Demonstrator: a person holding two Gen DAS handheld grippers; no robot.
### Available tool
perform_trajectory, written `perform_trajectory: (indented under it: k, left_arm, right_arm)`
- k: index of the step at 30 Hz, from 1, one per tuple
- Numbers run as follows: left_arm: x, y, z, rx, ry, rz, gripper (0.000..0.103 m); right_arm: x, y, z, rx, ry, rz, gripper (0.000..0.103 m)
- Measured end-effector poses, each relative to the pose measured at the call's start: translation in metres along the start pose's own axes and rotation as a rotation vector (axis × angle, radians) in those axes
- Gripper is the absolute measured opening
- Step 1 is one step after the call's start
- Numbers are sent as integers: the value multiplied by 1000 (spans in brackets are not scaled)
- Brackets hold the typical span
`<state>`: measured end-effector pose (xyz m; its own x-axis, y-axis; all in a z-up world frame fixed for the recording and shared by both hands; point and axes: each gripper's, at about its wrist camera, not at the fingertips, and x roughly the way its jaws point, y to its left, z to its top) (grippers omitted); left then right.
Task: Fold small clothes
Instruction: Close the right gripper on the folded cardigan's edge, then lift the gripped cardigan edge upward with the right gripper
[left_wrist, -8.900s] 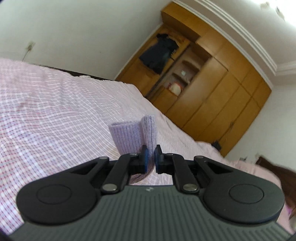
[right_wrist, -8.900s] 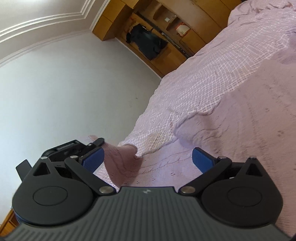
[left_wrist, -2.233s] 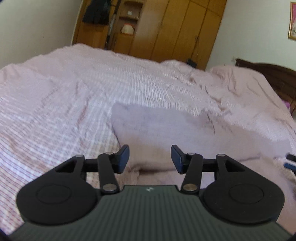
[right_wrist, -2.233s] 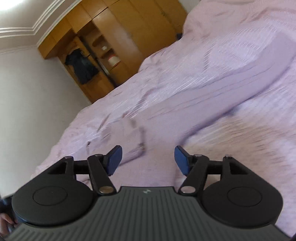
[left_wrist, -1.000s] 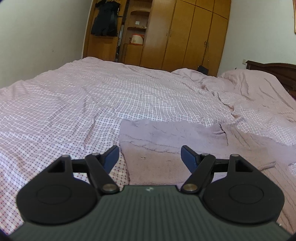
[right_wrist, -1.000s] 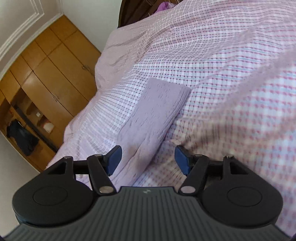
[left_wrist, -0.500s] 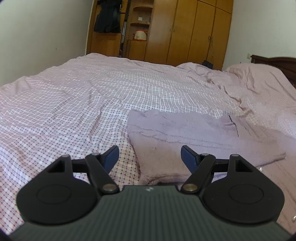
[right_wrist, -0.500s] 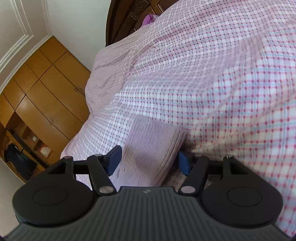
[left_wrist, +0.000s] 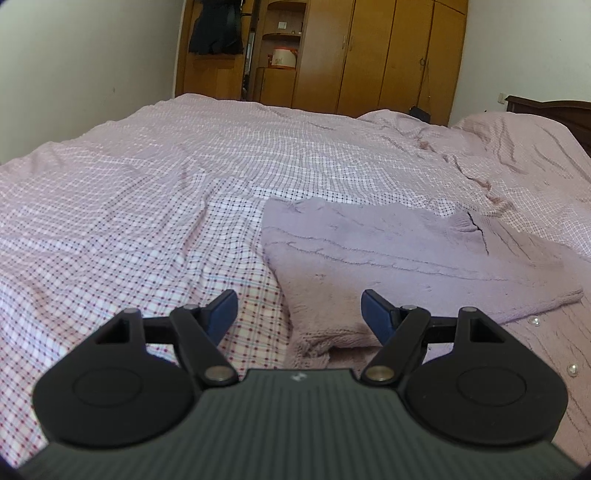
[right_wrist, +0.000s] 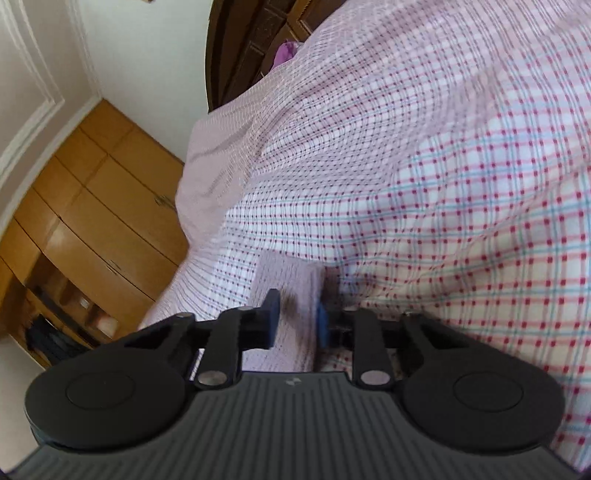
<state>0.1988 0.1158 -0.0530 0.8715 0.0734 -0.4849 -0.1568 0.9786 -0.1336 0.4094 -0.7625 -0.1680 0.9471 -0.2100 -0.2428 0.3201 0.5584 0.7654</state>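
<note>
The right tool has just closed on the sweater's cuff; the left tool gapes empty over its folded edge; folds remain.

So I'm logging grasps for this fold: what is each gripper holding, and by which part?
The right gripper, whose jaws have just been closing, pinches the lilac knit garment at its ribbed end. The left gripper is open, holding nothing.

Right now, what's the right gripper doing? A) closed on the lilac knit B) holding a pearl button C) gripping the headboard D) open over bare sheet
A: the right gripper has just been closing, and its blue pads now press on a fold of the lilac knit lying on the checked sheet.
</note>
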Motion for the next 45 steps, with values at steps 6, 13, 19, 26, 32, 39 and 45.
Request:
perform_trajectory:
  k: [6,13,19,26,32,39,45]
  left_arm:
    - [-2,-1,1,9,-11,-7,75]
    - [-7,-7,2,14,-36,-11,75]
    - [-17,-15,0,61,-78,-7,75]
    - [-32,-17,5,65,-117,-36,75]
    - [-36,-14,9,42,-125,-52,75]
    - [-34,-12,6,46,-103,-57,75]
    - [-31,-12,5,44,-84,-62,75]
  right_arm:
    - [-3,23,-3,-116,-13,-25,7]
    - [-11,67,-30,-218,64,10,7]
    - [-14,111,-65,-354,133,32,7]
    - [-30,151,-96,-463,186,47,7]
    - [-50,181,-111,-541,213,77,7]
    - [-60,209,-131,-599,219,118,7]
    - [-77,234,-153,-614,242,188,7]
